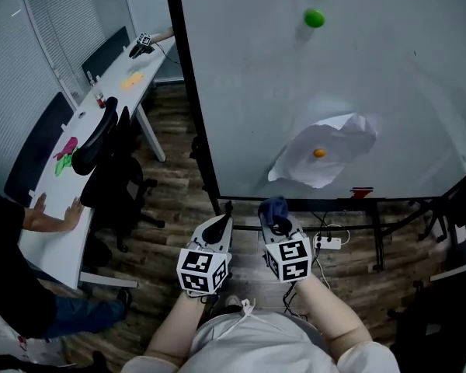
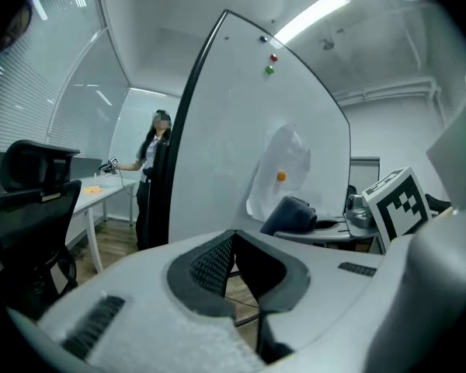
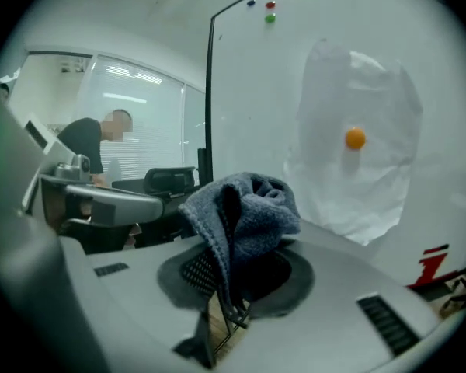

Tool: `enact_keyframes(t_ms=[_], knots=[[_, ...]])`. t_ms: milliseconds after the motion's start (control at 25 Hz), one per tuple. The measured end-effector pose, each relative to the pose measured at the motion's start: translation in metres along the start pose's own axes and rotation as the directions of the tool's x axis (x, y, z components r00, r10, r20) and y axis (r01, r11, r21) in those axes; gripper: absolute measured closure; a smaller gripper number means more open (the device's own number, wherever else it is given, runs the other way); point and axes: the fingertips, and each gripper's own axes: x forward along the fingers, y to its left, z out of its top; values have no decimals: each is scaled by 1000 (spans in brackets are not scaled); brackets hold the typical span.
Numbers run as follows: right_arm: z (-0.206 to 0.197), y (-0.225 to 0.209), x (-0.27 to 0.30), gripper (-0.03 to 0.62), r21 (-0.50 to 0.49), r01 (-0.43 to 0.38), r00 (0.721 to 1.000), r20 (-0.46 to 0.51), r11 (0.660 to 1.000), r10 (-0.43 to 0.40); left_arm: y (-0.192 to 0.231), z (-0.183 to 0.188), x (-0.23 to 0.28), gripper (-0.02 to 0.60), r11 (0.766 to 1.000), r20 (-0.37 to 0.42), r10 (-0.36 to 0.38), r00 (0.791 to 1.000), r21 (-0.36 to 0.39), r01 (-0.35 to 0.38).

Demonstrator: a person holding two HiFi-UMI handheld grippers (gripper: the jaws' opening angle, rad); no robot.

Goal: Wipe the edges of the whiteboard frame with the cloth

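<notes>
The whiteboard (image 1: 295,76) stands in front of me in a black frame (image 1: 193,107), whose bottom edge runs just beyond both grippers. My right gripper (image 1: 278,224) is shut on a bunched blue-grey cloth (image 1: 275,207), which sticks up from between its jaws (image 3: 248,216). It hangs a short way below the frame's bottom edge, not touching it. My left gripper (image 1: 221,225) is beside it, shut with nothing in it (image 2: 233,239). The left gripper view shows the frame's left edge (image 2: 182,130) and the cloth (image 2: 295,214).
A crumpled paper sheet (image 1: 326,150) is pinned to the board by an orange magnet (image 1: 319,153); a green magnet (image 1: 314,18) sits higher. A black office chair (image 1: 109,162) and white desk (image 1: 78,130) stand left, with a person (image 1: 15,239) leaning on it. A power strip (image 1: 328,242) lies on the floor.
</notes>
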Motion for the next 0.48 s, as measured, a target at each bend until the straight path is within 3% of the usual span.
enact_keyframes(t_ms=[240, 480], knots=[[27, -8, -43, 525, -59, 26, 993, 113, 998, -19, -30, 35, -13, 563, 998, 85, -40, 996, 49, 36], [37, -12, -74, 525, -61, 60, 987, 151, 996, -51, -52, 46, -24, 563, 996, 130, -56, 990, 75, 46]])
